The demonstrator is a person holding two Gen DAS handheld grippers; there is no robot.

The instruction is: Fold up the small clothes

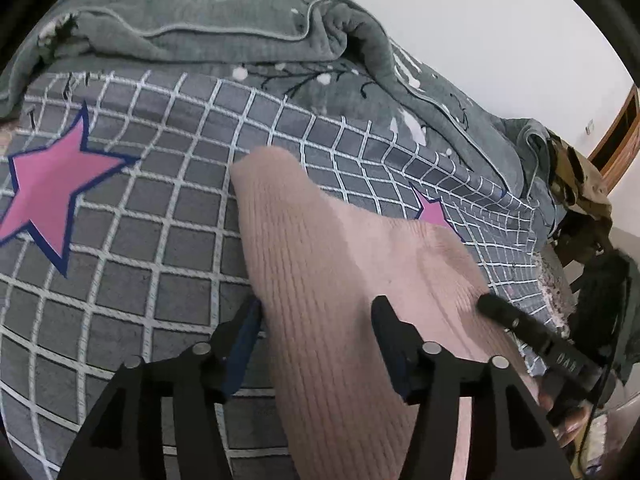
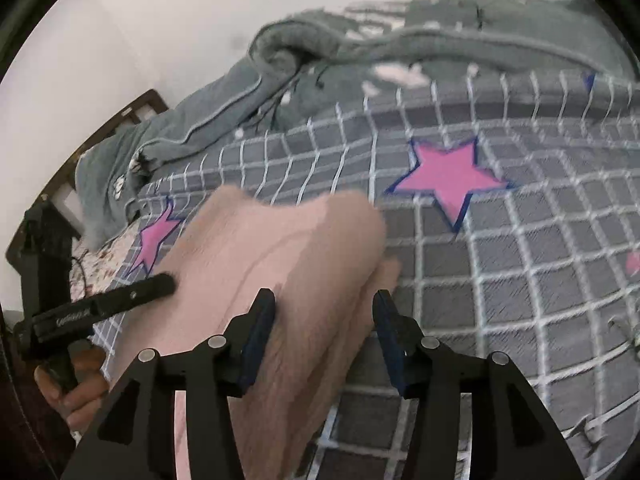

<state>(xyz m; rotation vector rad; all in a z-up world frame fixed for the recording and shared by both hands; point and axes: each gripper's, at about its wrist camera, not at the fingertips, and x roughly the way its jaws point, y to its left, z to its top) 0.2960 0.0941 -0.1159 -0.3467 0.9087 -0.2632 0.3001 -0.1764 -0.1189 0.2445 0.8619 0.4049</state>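
Both tongs stand open over the pink knit garment [image 1: 320, 264], left gripper [image 1: 318, 312] and right gripper [image 2: 324, 306]; its near end is cut off below.

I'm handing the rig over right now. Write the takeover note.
Left tool: open, jaws astride one side of the pink ribbed knit garment, pads not pressing.
Right tool: open, jaws astride the garment's other side.
Garment lies on the grey grid bedsheet with pink stars; grey blanket bunched behind it.
Done: garment looks laid down in a narrow, partly folded strip.
Left: probably check edges, finish folding.
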